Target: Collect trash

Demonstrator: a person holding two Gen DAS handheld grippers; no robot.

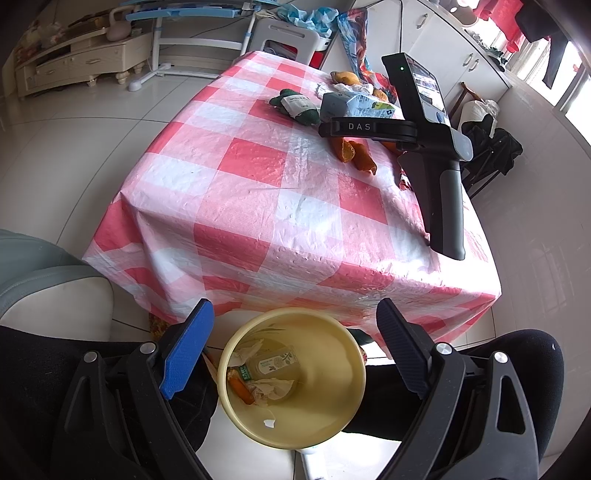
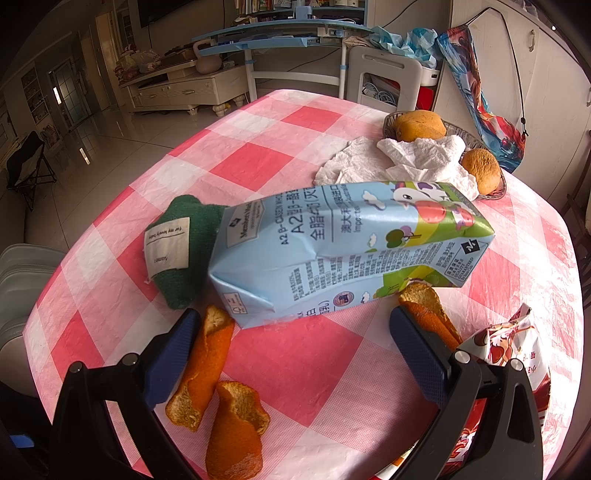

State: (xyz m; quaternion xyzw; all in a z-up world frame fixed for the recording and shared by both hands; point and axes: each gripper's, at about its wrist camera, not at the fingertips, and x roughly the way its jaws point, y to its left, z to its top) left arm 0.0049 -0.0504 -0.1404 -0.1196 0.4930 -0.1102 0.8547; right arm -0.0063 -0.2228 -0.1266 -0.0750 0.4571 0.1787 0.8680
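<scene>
A table (image 1: 258, 177) covered w/ a red-and-white checked plastic cloth is seen in both views; the cloth is draped over the near edge and its surface is wrinkled & glossy. The floor (image 1: 92, 122) is laid w/ pale shiny tiles. A cream low cabinet (image 1: 74, 62) and a blue-and-white desk frame (image 1: 192, 22) are seen at the far side of the room, white cupboards (image 1: 454, 48) at the right.

The left claw (image 1: 295, 354) is held wide open above a yellow round plastic bin (image 1: 325, 369) on the floor, just in front of the table's near edge; nothing is gripped. Crumpled paper, a small bottle & orange peel are seen inside the bin.

The right claw (image 2: 295, 354) is likewise spread wide, empty, low over the table. A light-blue milk carton (image 2: 351, 247) is lying on its side just beyond it, w/ curled orange peel pieces (image 2: 218, 398) by the left finger & another peel (image 2: 428, 306) by the right. A green cloth pouch w/ white label (image 2: 181, 247) is touching the carton's far-left end. Crumpled white tissue (image 2: 406, 158) is lying behind, partly over a shallow dish (image 2: 495, 192) w/ brown fruit. A red-and-white snack wrapper (image 2: 513, 343) is at the right edge.
</scene>
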